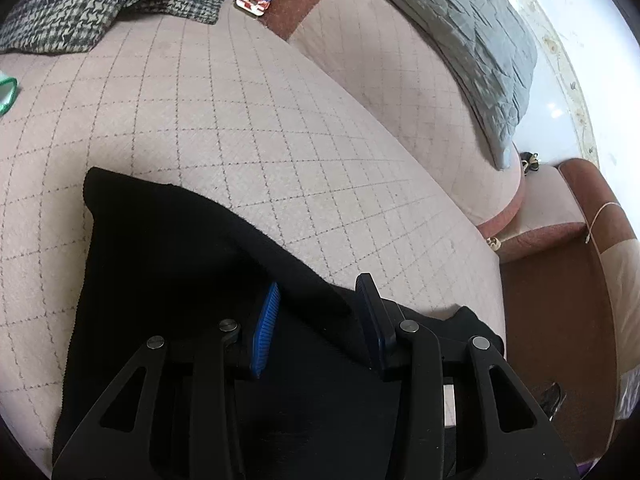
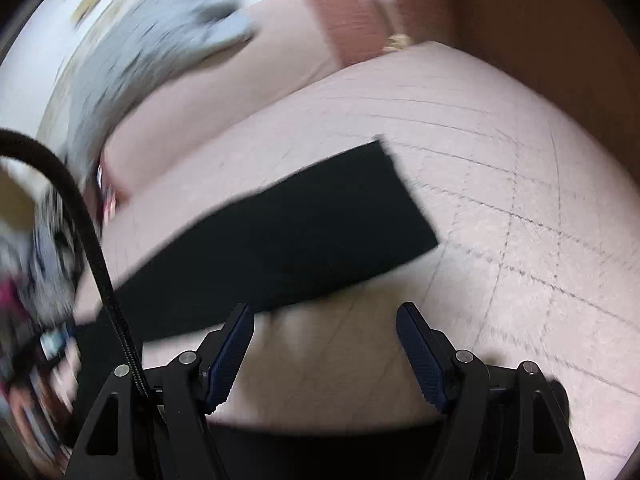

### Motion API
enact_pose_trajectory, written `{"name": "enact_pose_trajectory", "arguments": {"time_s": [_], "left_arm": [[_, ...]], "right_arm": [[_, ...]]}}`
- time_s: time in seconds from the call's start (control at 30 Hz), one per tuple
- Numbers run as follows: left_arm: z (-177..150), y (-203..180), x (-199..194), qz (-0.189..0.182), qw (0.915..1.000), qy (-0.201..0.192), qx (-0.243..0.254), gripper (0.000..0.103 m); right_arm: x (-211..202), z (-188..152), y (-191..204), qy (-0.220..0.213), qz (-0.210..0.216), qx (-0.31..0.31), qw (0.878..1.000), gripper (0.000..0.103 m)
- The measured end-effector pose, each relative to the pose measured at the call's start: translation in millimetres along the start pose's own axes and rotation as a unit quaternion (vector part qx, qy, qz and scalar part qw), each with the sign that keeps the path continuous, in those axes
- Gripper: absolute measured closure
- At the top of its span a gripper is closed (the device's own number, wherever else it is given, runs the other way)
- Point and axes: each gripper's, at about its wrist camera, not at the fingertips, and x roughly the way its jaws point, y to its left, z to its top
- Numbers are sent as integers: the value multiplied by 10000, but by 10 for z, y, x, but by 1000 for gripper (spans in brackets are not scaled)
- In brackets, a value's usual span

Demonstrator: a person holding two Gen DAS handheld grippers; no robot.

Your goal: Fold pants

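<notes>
Pink quilted sofa cushion (image 1: 248, 128) fills both views, with a grey blanket (image 1: 484, 40) over the backrest and a checked garment (image 1: 80, 4) heaped at the far end. My left gripper (image 1: 316, 320) sits low over the black pants (image 1: 168, 248) near the cushion's front edge — a raised fold of the cloth runs between its blue pads, but the dark fabric swallows the contact, so I cannot tell whether they pinch it. My right gripper (image 2: 324, 352) stands released, bare cushion between its fingers; a folded strip of the pants (image 2: 304, 224) lies just beyond. That view is smeared — the clutter at its left edge is unreadable, and a black cable (image 2: 92, 248) crosses it.
</notes>
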Motion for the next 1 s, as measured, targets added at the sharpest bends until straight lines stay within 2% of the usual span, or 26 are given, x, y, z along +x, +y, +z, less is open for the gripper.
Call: {"name": "enact_pose_trajectory", "arguments": {"time_s": [0.07,0.1,0.13,0.17,0.2,0.23,0.3,0.33,0.4,0.5,0.6,0.7,0.83,0.87,0.9,0.93,0.97,1.0], "left_arm": [[5,0,11,1,10000,-7,27,65],[10,-14,12,-18,10000,-25,69,65],[15,-37,6,-45,9999,-62,140,65],[23,-58,-9,-65,9997,-106,207,68],[27,-72,-29,-75,9995,-149,274,80],[44,-98,-56,-71,9992,-184,359,83],[86,-142,-182,-269,9982,-327,425,84],[97,-170,-258,-359,9974,-427,447,92],[99,-268,-482,-582,9941,-692,605,94],[-50,-482,-980,-842,9820,-1193,1198,94],[-245,-568,-1248,-859,9736,-1386,1598,94],[-440,-437,-1323,-825,9780,-1241,1461,94],[-634,-107,-1249,-846,9893,-815,860,93],[-656,-68,-1226,-820,9912,-712,754,92],[-694,-17,-1201,-729,9933,-600,659,84],[-731,21,-1182,-640,9947,-552,582,70],[-756,71,-1166,-571,9959,-546,450,60],[-772,157,-1132,-562,9968,-530,184,42]], "right_arm": [[76,111,-34,-193,68,340,9992,31],[130,170,-26,-241,98,400,9989,45],[193,221,-8,-270,162,396,9987,65],[262,263,-9,-194,274,459,9984,95],[341,288,-11,-90,383,621,9973,95],[336,309,-21,-151,407,788,9959,95],[148,341,52,-406,540,632,9957,95],[-37,333,123,-614,631,423,9952,95],[-383,319,258,-895,649,-27,9939,95],[-985,279,426,-1191,820,-660,9873,95],[-1468,94,369,-1342,873,-1000,9820,95],[-1645,-74,326,-1341,798,-957,9831,95],[-1718,-302,105,-1222,742,-707,9872,95],[-1714,-335,39,-1193,741,-607,9882,95],[-1719,-358,-18,-1167,733,-526,9891,95],[-1733,-378,-47,-1151,725,-481,9895,95],[-1760,-394,-93,-1143,725,-481,9896,95],[-1768,-393,-99,-1143,727,-484,9896,95]]}}
